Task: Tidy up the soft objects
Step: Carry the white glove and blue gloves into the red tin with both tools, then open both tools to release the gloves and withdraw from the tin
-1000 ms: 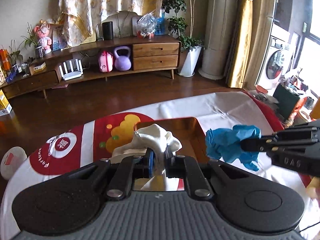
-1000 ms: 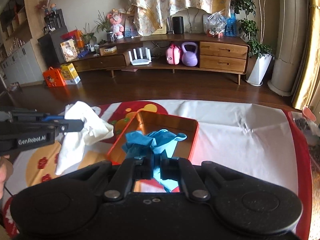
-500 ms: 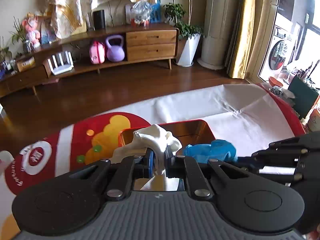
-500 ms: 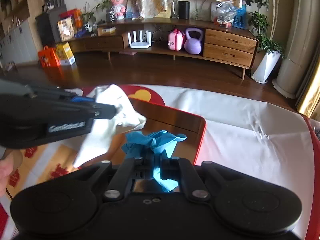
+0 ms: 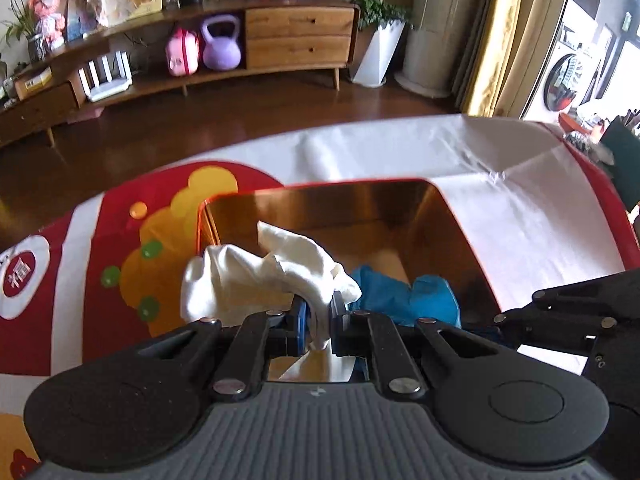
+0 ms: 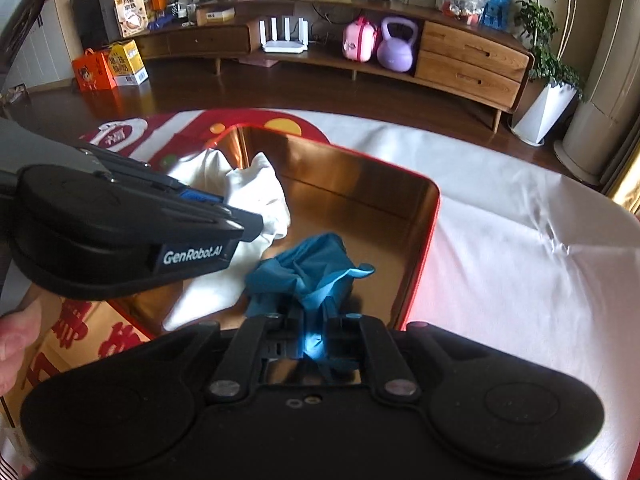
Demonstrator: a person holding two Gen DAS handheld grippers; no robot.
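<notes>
Two hand-held grippers, left (image 5: 318,322) clenching white cloth (image 5: 276,272), right (image 6: 308,326) clenching blue glove (image 6: 308,276), both directly above the tin (image 6: 420,248)

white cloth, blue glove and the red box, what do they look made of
White cloth: soft matte woven fabric, going by its limp folds. Blue glove: thin rubbery film, likely nitrile, crumpled with a smooth sheen. Red box: probably tin; its gold inside mirrors like polished metal.

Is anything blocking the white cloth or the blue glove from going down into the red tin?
Nothing visible. The white cloth and blue glove already hang inside the open red tin, whose gold floor between them shows bare.
</notes>
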